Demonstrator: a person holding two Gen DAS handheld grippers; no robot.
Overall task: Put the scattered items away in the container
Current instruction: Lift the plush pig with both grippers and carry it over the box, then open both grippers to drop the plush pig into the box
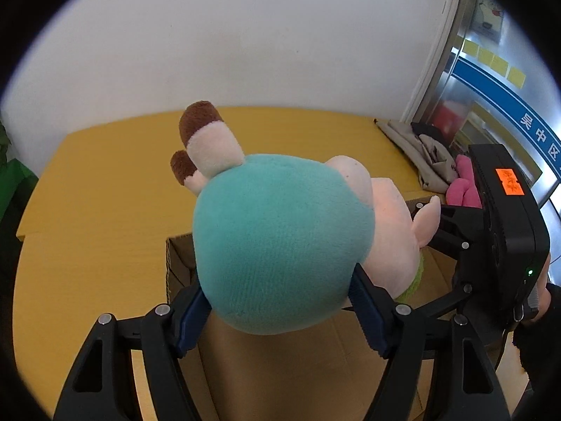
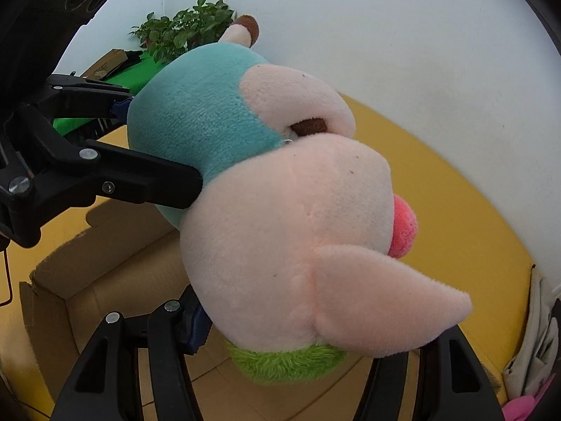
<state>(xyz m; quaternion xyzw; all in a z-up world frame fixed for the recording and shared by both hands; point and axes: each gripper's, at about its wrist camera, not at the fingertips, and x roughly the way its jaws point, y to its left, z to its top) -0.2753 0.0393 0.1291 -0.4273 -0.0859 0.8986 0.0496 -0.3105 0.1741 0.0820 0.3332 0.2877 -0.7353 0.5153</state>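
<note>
One plush pig toy (image 1: 280, 245), one open cardboard box (image 2: 63, 280), two handheld grippers, left (image 1: 280, 301) and right (image 2: 298, 336), one potted plant (image 2: 182, 31), one pink soft thing (image 1: 463, 189) (can't tell what) and four yellow sticky notes (image 1: 491, 63).

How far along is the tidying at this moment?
Done: cannot tell; the cardboard box shows only bare floor. In hand: the left gripper and right gripper both clamp the plush pig above the box. Left: the pink plush and beige cloth.
</note>
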